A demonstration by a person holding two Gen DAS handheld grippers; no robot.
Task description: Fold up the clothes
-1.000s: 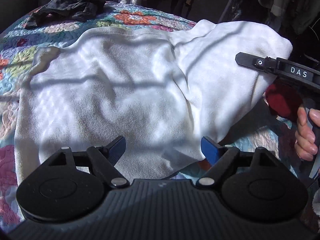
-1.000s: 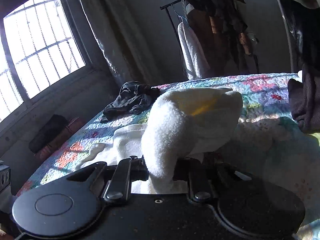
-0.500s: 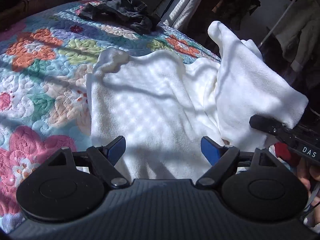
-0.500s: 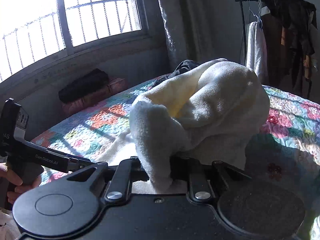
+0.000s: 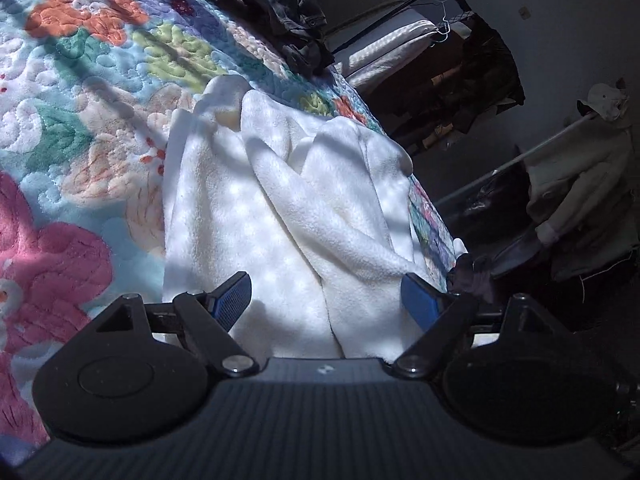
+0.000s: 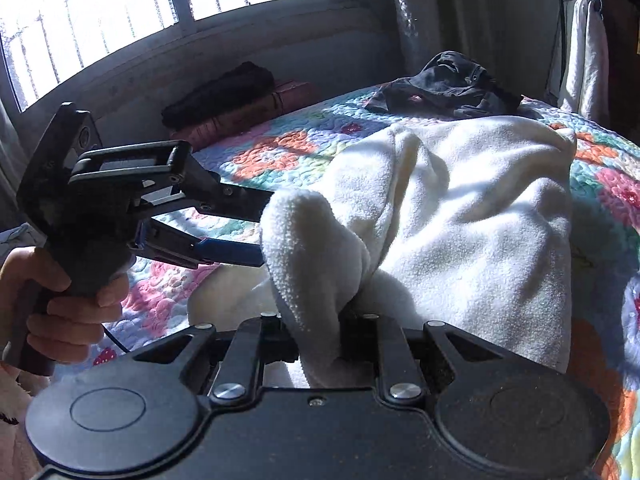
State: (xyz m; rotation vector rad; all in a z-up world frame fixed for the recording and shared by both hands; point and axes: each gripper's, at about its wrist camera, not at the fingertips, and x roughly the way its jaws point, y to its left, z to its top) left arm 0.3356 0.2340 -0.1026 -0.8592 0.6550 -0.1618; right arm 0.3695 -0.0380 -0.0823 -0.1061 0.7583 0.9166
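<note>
While its jaws clamp a bunched fold of fleece close to the lens, the right gripper [image 6: 320,344] holds one end of a white fleece garment [image 6: 472,216] above a flower-patterned quilted bed [image 6: 280,148]. Just beside that bunch, the left gripper [image 5: 326,300], held in a person's hand [image 6: 68,312], stands spread wide and empty over the near edge of the cloth. Most of the garment lies on the quilt in loose, overlapping layers, one flap doubled across the middle, its edges uneven and rumpled. By that look the fold is partway along: a layer has been brought over, but squaring and flattening remain. Farther back, a dark garment [image 5: 276,12] lies in a crumpled heap, apparently unfolded.
</note>
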